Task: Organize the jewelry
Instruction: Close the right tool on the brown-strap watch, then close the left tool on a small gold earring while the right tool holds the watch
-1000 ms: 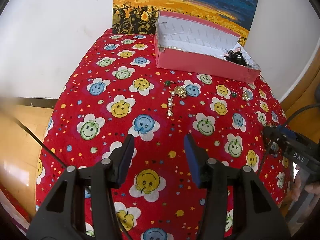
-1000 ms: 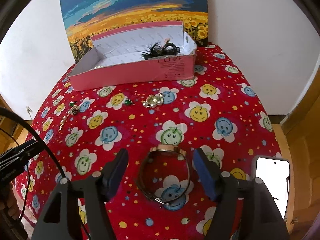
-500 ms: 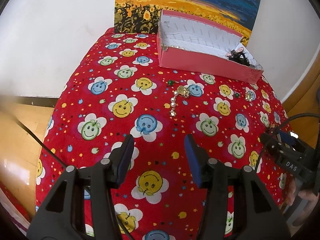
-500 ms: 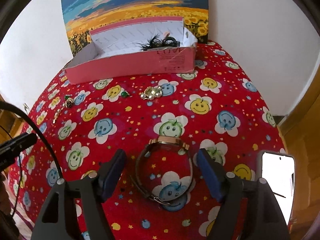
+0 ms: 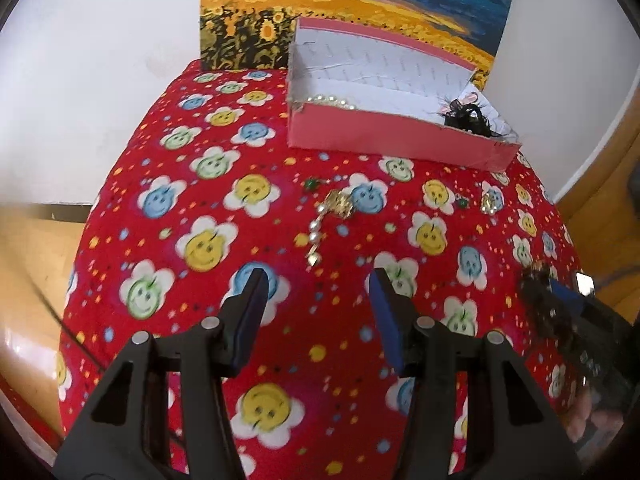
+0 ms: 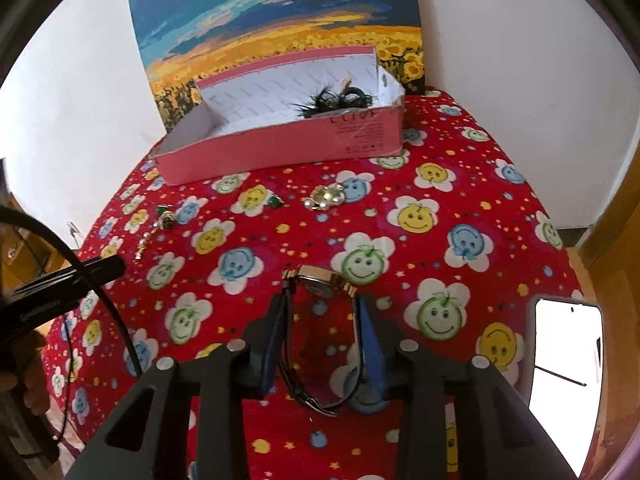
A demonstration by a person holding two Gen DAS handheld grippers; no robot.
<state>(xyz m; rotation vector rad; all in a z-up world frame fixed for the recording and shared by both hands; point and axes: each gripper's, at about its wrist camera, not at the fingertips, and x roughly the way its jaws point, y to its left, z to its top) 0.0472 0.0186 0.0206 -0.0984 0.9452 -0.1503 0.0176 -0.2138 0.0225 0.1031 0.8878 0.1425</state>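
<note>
Gold-cased watch (image 6: 320, 312) (dark band loop) clamped by right hand-held gripper (image 6: 322, 316); left hand-held gripper (image 5: 316, 304) wide open, empty

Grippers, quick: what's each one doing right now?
Left gripper: open, holding nothing, above the cloth.
Right gripper: shut on the watch strap.
</note>
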